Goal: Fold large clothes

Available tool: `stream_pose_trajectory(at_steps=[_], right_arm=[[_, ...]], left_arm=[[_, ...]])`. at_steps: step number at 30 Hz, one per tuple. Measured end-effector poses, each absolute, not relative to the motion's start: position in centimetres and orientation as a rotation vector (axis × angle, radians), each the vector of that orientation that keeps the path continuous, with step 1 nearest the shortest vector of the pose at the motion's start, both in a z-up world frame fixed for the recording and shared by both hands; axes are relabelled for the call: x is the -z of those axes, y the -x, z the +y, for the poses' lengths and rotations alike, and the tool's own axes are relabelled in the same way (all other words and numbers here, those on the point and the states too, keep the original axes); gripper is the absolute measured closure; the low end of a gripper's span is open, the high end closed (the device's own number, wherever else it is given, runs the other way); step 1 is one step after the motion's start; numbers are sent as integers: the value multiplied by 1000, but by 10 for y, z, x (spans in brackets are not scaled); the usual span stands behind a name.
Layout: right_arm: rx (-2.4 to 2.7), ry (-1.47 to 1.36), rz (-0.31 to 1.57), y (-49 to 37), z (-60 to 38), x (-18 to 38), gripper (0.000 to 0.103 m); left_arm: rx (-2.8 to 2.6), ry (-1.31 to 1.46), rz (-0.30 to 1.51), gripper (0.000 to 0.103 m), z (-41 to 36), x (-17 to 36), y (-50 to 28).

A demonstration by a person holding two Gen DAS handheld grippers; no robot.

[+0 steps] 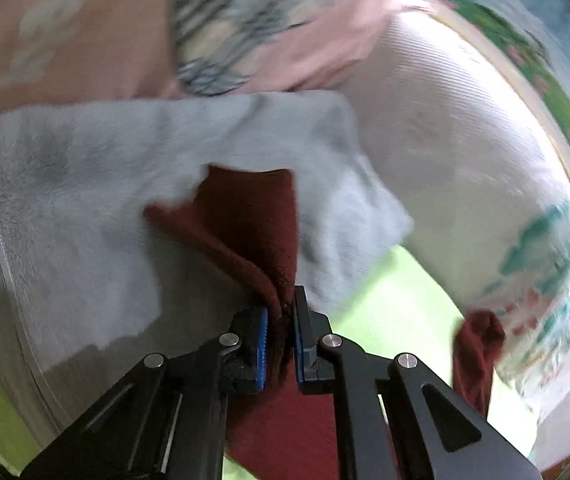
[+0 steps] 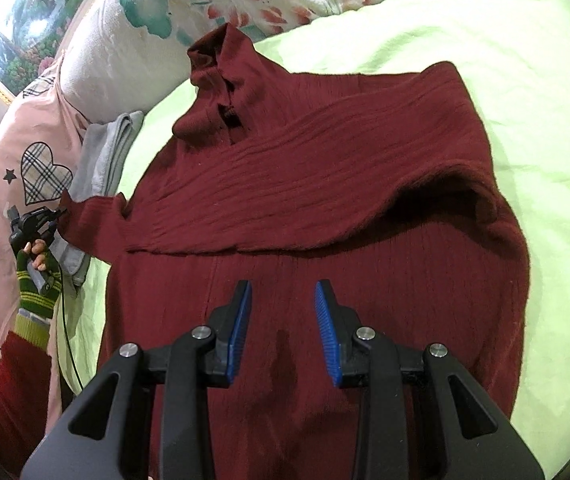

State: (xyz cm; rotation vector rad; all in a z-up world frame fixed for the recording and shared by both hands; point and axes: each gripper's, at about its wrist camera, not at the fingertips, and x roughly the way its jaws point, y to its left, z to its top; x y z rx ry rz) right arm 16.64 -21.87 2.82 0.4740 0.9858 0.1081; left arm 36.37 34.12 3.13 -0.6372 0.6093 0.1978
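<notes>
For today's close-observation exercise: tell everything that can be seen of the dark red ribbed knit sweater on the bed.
The dark red ribbed knit sweater lies spread flat on a lime-green bedsheet, high collar toward the pillows. One sleeve is folded across the chest. The other sleeve's cuff is pinched in the left gripper, stretched sideways over folded grey cloth. The right gripper hovers open above the lower body, where a darker patch shows.

Both wrist views down on sweater [image 2: 325,168]
</notes>
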Motion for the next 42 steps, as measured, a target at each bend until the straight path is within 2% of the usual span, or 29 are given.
stream_pose_trajectory(at_steps=[5,11,19,23,25,28,29,31,33,36,42], right_arm=[[-102,-492,964,-158,-223,-33,69],[-85,-526,948,-148,-234,-33,69],[-33,-564,910,-133,-258,-37,69],[5,-582,892,-126,-272,-39,69],[21,-590,886,-123,-279,-40,69],[41,-593,874,-121,-284,-43,68],[43,-593,872,-122,-284,-44,63],[35,-586,864,-125,-282,-48,58],[19,-566,860,-132,-277,-51,58],[-16,-533,865,-149,-262,-53,58],[-94,-426,875,-201,-216,-56,58]], left_arm=[[-48,489,596,94,247,-59,-345],[173,385,636,94,121,-58,-322],[381,242,724,94,-40,-25,-317],[418,114,800,93,-106,10,-322],[427,84,854,89,-124,31,-328],[427,63,923,81,-136,51,-330],[432,66,930,78,-135,54,-328],[432,70,932,57,-123,52,-315],[410,83,910,48,-104,45,-299],[359,111,898,43,-66,38,-282],[46,180,875,42,41,41,-257]])
